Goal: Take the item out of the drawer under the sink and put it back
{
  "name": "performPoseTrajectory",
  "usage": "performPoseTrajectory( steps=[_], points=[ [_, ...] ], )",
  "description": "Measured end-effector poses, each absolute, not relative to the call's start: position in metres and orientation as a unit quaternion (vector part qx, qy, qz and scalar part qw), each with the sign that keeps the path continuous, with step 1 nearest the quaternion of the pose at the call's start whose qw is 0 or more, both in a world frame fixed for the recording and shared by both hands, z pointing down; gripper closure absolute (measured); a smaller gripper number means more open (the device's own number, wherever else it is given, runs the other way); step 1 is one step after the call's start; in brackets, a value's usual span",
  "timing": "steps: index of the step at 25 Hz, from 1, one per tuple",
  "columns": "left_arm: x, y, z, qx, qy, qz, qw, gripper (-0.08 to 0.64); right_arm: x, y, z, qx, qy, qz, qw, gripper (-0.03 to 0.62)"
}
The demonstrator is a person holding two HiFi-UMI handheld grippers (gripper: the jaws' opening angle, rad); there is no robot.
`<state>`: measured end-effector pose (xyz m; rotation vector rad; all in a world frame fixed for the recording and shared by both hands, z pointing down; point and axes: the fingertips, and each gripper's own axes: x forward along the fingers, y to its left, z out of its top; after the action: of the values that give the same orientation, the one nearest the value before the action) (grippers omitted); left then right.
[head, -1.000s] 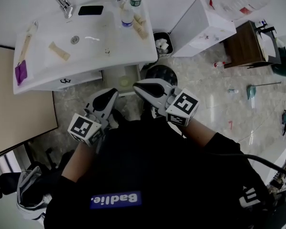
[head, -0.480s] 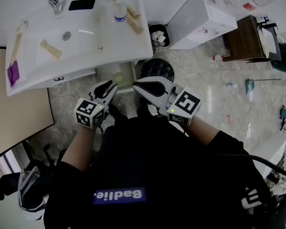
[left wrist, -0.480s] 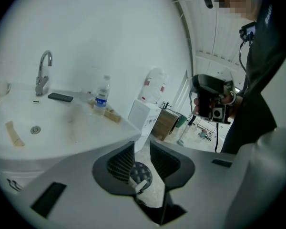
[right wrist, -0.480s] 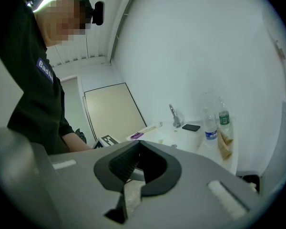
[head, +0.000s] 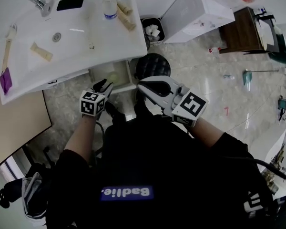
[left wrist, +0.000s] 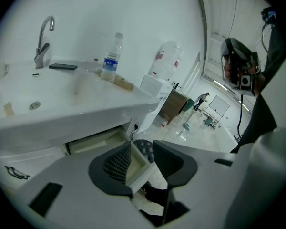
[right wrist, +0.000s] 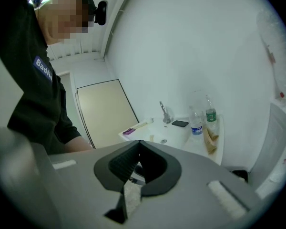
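Down low in front of the sink (head: 86, 42). Left claw (left wrist: 142, 143) released, jaws just been opening, now spread wide and angled down at the open drawer (head: 125, 88) under the basin. Framed in that gap, the drawer's white front corner, with neither pad pressing on it, so nothing grasped. Right claw (right wrist: 139, 144) clenched, tips together on nothing, held out to the right of the drawer and just above the black round stool (head: 152, 65).

Inside the drawer, a pale roundish item (head: 113, 78), lying on the drawer floor, too small and faint to identify. Apart from both claws, untouched.

Up on the sink: faucet (head: 38, 1) at the far left corner, dark phone (head: 70, 4) just beside it, upright water bottle (head: 109, 8) with a blue label toward the right edge. Beyond the stool, against the wall, a small bin (head: 152, 31) with white scraps in it.
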<state>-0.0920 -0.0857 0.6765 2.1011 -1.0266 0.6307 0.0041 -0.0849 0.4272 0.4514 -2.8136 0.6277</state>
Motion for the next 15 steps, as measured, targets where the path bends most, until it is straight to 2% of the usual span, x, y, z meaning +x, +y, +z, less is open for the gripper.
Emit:
performPoseTrajectory(
  steps=[15],
  points=[
    [-0.107, -0.100, 0.807, 0.736, -0.401, 0.373, 0.397, 0.425, 0.045, -0.079, 0.469, 0.195, -0.935, 0.249, 0.159, 0.591]
  ],
)
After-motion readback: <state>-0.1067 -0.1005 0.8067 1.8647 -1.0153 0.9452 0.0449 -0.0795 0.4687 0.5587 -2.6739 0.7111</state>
